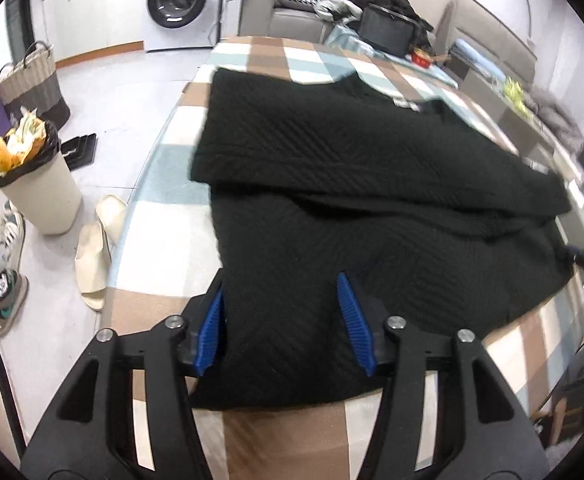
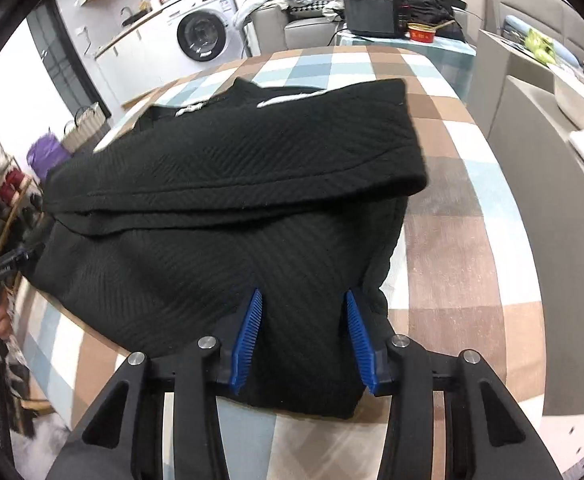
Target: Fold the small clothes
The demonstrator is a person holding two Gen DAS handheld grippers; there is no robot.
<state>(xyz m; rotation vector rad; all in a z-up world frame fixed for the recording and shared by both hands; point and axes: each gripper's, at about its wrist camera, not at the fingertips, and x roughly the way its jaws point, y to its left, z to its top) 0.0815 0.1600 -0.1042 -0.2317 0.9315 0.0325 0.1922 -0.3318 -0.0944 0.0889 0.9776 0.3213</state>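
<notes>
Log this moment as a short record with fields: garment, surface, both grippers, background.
garment: black knit garment, partly folded, upper layer lying across the lower one
surface: checked tablecloth in brown, blue and white
left gripper: open, jaws apart over the garment's near left part, no fabric pinched
right gripper: open, over the near right corner, no fabric pinched
background: washing machine, bin, pale slippers on the floor
</notes>
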